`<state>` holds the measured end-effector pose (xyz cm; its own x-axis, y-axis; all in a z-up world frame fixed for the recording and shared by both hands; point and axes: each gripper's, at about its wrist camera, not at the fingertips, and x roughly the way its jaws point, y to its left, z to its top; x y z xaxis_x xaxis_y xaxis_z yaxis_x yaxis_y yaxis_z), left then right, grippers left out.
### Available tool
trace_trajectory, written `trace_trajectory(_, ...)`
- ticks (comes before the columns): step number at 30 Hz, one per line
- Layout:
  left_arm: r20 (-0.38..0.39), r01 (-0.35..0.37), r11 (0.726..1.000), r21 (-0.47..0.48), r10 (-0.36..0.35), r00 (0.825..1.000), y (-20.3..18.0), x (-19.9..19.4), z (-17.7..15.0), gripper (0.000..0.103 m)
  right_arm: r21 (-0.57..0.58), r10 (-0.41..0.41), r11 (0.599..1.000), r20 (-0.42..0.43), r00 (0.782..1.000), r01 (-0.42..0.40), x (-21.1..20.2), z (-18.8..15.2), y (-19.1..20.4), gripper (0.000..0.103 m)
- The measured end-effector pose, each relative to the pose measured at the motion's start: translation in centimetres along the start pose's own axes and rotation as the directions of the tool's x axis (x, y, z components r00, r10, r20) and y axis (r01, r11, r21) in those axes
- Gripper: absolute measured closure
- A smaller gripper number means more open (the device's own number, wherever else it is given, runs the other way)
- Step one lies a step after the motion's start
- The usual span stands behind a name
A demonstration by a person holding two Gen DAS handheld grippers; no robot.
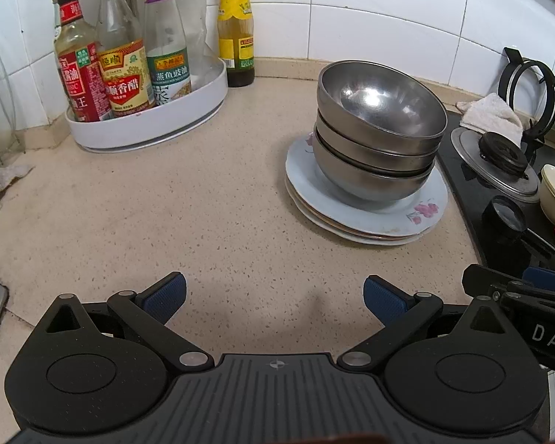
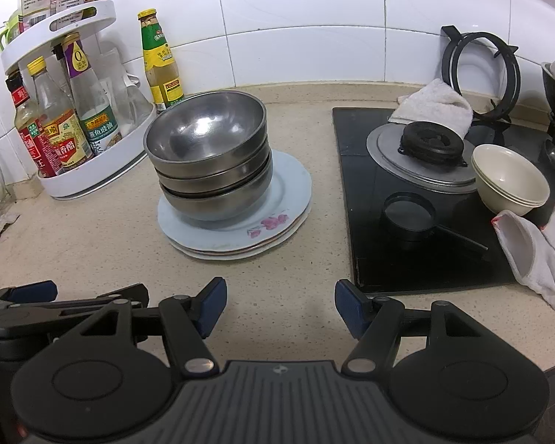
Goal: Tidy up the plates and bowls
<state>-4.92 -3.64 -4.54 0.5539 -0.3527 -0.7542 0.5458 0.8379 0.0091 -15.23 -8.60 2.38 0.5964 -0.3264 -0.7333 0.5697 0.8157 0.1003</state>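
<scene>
Step in hand: I judge most of the sorting done; three nested stainless steel bowls (image 2: pixel 209 155) sit on a stack of pale blue plates with a pink flower print (image 2: pixel 288 199), mid-worktop, and I am paused between moves.
Left gripper (image 1: pixel 273 298): I hold it low over the speckled beige worktop (image 1: pixel 203 222), well short of the stack; its blue-padded fingers (image 1: pixel 170 296) stand released with nothing between them.
Right gripper (image 2: pixel 280 309): just beside the left one, aimed between the stack and the hob; fingers (image 2: pixel 212 305) parted, empty, touching nothing.
What is left: two nested cream ceramic bowls (image 2: pixel 510 181) stand apart on the black glass hob (image 2: pixel 359 199), at its right side, tilted against a crumpled white cloth with a red trim (image 2: pixel 529 255).
Next move, as I see it: reach the right gripper across the hob, take the cream bowls by the near rim, and carry them over beside the stack or into the top steel bowl; they lean, so I would grip squarely before lifting.
In the way: a round black ring with a long handle (image 2: pixel 410 218) lies on the glass between my fingers and the cream bowls; a black burner cap on a silver disc (image 2: pixel 431 142) sits just behind it.
Risk: the steel stack looks tall and slightly offset; a nudge could slide it on the plates.
Around: a white two-tier rotating rack of sauce bottles (image 2: pixel 92 181) at far left, a green-labelled bottle (image 2: pixel 159 63) by the tiled wall, a folded white towel (image 2: pixel 433 107) and a black iron pan support (image 2: pixel 481 70) at the back of the hob.
</scene>
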Motion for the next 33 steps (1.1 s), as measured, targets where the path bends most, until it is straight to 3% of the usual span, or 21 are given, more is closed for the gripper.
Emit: trace_trajectory(33,0.025,-0.013,1.000,0.017,0.013,1.000,0.10,-0.05,0.07,0.000,0.003,0.001,1.000,0.000,1.000,-0.001,0.16,0.00,0.07,0.042)
